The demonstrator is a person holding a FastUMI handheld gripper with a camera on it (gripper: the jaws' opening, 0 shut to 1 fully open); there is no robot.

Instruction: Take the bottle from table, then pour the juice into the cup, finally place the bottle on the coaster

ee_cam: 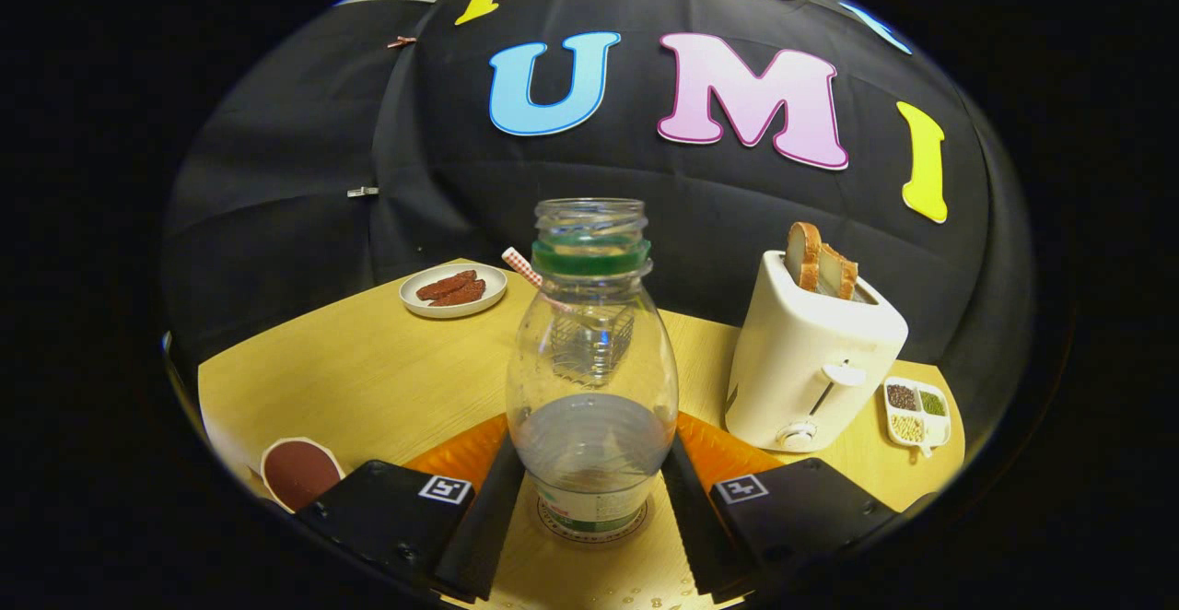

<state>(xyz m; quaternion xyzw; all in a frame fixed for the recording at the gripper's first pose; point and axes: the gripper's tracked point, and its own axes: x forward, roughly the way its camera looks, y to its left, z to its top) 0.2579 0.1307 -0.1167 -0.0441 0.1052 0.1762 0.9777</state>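
Item: bottle (592, 361), clear, uncapped, little liquid left; stands upright on the coaster (594, 525) between the fingers of the tongs (591, 509). Tongs: fingers flank the base closely; whether both press cannot be told.

Risk: a sideways pull-away could tip the bottle off the coaster, or nudge it toward the toaster (811, 352) at 2 o'clock.

Pose: tongs level, low over the surface (368, 380), pointed at 12 o'clock. Cup (299, 472) at 9 o'clock.
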